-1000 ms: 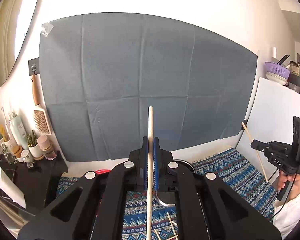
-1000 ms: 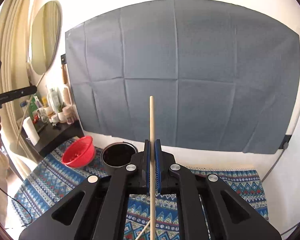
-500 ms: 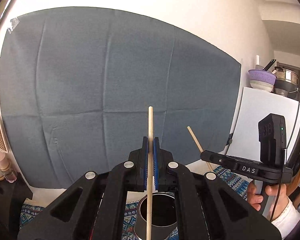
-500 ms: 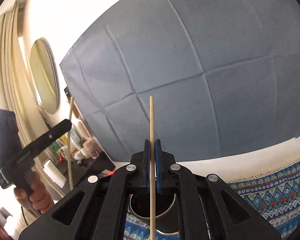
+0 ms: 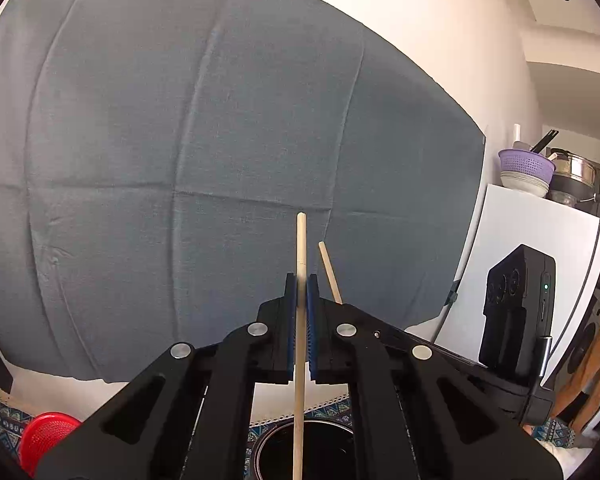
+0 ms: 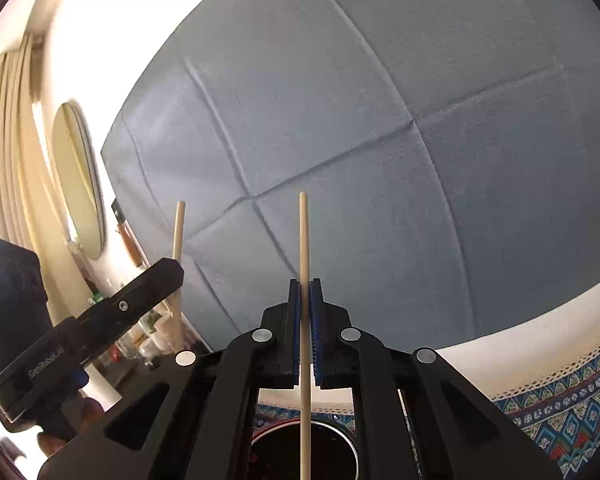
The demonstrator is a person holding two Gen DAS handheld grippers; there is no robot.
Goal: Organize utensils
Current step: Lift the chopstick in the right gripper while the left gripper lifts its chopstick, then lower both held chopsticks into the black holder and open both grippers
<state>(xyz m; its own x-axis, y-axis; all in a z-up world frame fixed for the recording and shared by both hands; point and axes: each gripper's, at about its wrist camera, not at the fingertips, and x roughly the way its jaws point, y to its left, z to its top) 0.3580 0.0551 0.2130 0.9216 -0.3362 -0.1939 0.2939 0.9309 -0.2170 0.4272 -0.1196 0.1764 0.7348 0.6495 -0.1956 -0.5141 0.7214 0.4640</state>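
Each tool, left tool (image 5: pixel 300 292) and right tool (image 6: pixel 304 296), is clamped on a chopstick (image 5: pixel 300 320) above the dark holder (image 6: pixel 304 452) (neither dropped in yet).

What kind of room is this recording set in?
Most likely a lived-in home, not a lab: a fridge topped with a purple colander and pots, an oval mirror beside curtains, and a patterned tablecloth. A grey cloth covers the wall.
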